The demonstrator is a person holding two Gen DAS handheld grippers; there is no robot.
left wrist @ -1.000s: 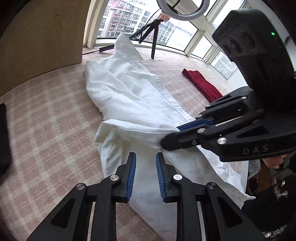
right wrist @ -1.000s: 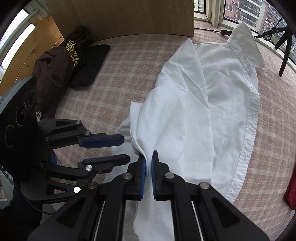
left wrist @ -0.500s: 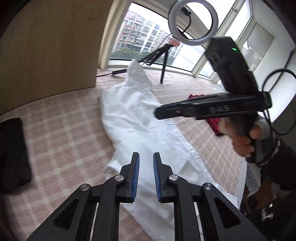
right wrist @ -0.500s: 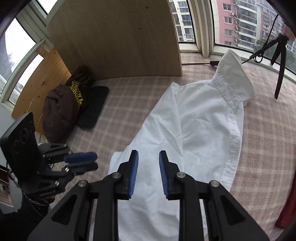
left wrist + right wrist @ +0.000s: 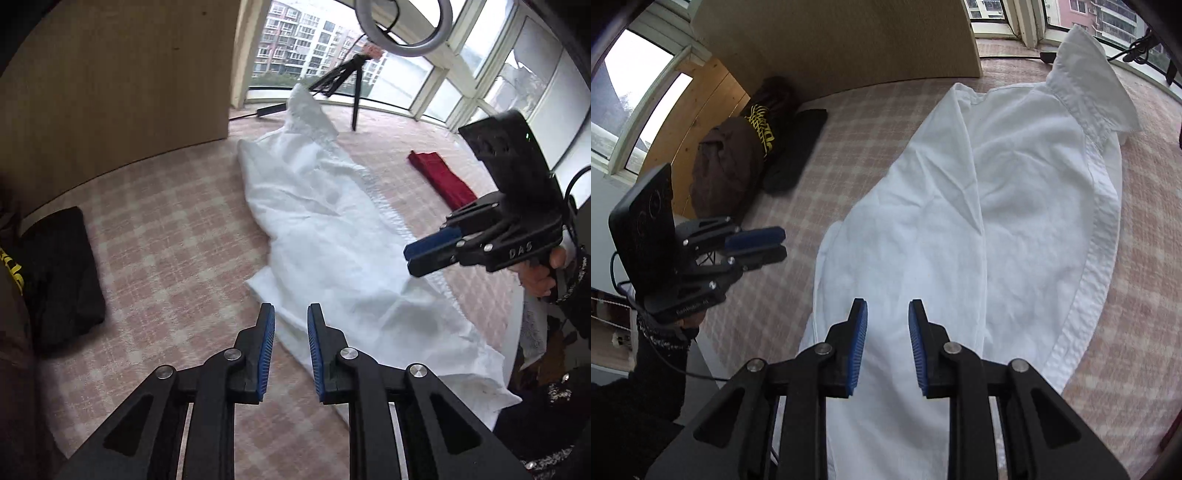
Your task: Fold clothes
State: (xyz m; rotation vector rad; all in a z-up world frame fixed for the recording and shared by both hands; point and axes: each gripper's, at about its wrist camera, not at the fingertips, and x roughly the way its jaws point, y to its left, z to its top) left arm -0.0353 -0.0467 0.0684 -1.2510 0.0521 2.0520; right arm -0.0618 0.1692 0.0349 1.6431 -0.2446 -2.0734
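Fingers of the left gripper point(image 5: 291, 314) are seen a little apart with nothing between them, above the white shirt point(image 5: 332, 236) spread on the checked cover point(image 5: 166, 240). Next view: the right gripper point(image 5: 887, 310) is held apart and empty over the shirt point(image 5: 1015, 206).

Your shirt point(image 5: 1015, 206) is plain white all over, collar and button edge included. The surface under it point(image 5: 166, 236) is a check of pink and cream squares. Near its right edge lies a deep red cloth point(image 5: 441, 179). At its left edge you have a flat black garment point(image 5: 59, 266) and a dark brown one point(image 5: 727, 166) printed with yellow lettering. Your left gripper point(image 5: 291, 317) and right gripper point(image 5: 887, 314) are black with blue ribbed pads. The panel behind point(image 5: 849, 44) is pale tan wood.
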